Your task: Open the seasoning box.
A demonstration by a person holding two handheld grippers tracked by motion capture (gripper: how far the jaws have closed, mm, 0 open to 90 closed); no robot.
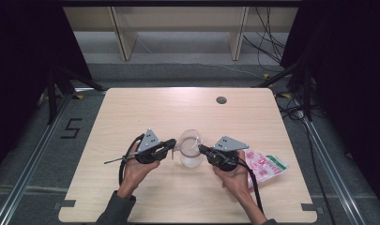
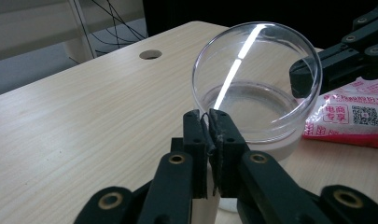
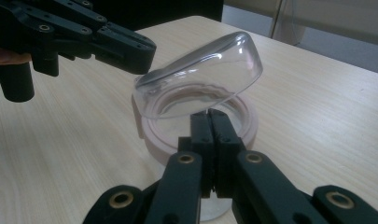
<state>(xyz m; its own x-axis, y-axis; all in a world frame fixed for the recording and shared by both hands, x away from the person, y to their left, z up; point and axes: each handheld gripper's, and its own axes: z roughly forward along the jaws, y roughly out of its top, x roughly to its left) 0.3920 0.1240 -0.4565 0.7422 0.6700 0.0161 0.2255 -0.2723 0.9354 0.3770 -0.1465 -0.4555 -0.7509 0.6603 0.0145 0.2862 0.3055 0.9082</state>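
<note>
A clear domed lid (image 1: 190, 140) is tilted up over a round pale container (image 1: 191, 161) near the table's middle. In the left gripper view the lid (image 2: 252, 70) leans away and my left gripper (image 2: 207, 121) pinches its near rim between almost closed jaws. My right gripper (image 3: 210, 119) is shut on the opposite rim of the lid (image 3: 200, 79), just above the container's pinkish rim (image 3: 154, 140). From above, the left gripper (image 1: 172, 146) and right gripper (image 1: 201, 149) face each other across the lid. Each hand holds its gripper from below.
A pink-and-white printed packet (image 1: 265, 166) lies right of the right hand, also seen as the packet (image 2: 350, 116) behind the container. A cable hole (image 1: 221, 100) sits near the table's far edge. Wooden shelf legs and floor cables lie beyond the table.
</note>
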